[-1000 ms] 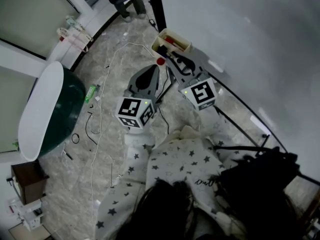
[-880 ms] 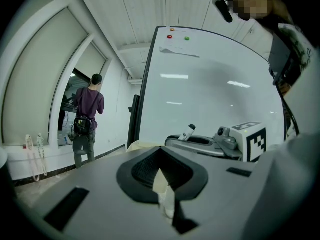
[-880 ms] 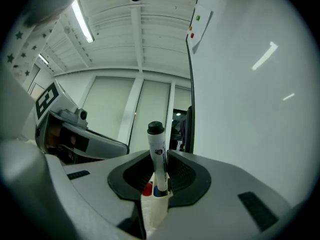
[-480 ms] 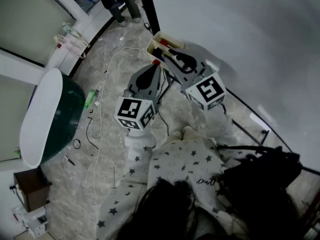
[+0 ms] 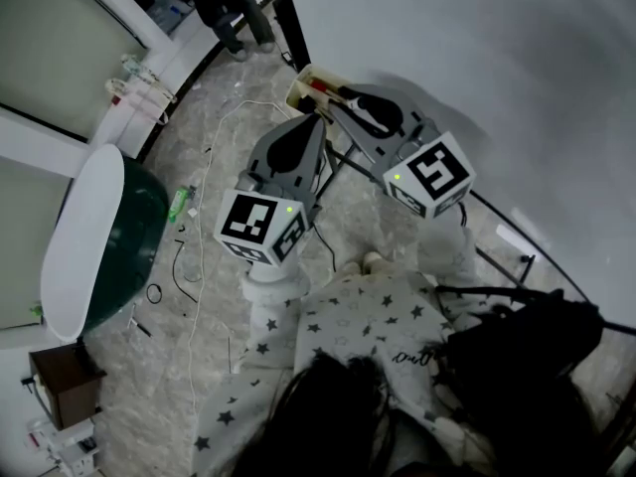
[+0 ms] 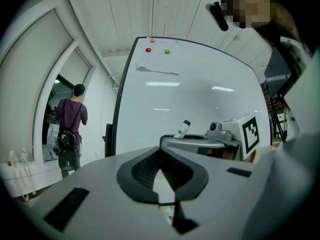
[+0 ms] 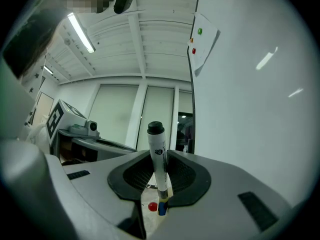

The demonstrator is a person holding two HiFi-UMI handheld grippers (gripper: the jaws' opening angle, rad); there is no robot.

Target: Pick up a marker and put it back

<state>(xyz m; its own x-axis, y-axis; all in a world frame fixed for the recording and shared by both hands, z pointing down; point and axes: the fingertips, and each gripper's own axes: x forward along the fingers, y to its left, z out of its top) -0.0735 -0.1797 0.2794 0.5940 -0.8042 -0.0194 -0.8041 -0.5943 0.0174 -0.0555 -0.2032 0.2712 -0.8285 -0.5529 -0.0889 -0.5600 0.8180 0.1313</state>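
A white marker with a black cap (image 7: 158, 154) stands upright between the pads of my right gripper (image 7: 159, 160), which is shut on its lower body. In the left gripper view the same marker (image 6: 183, 128) pokes up above the right gripper's body. From the head view, my right gripper (image 5: 341, 97) points at the marker tray (image 5: 301, 76) on the whiteboard's lower edge. My left gripper (image 5: 315, 120) hangs beside it on the left, a little short of the tray. Its jaws (image 6: 159, 173) meet with nothing between them.
The whiteboard (image 5: 477, 48) fills the right side and carries a paper sheet (image 6: 157, 62), a red magnet (image 6: 148, 50) and a green magnet (image 6: 167, 51). A person (image 6: 69, 129) stands at the far left. A green and white tub chair (image 5: 99, 232) and loose cables (image 5: 194, 256) sit on the marble floor.
Both grippers have come up closer to the head camera. The right one has drifted right and up from the tray with the marker still held.
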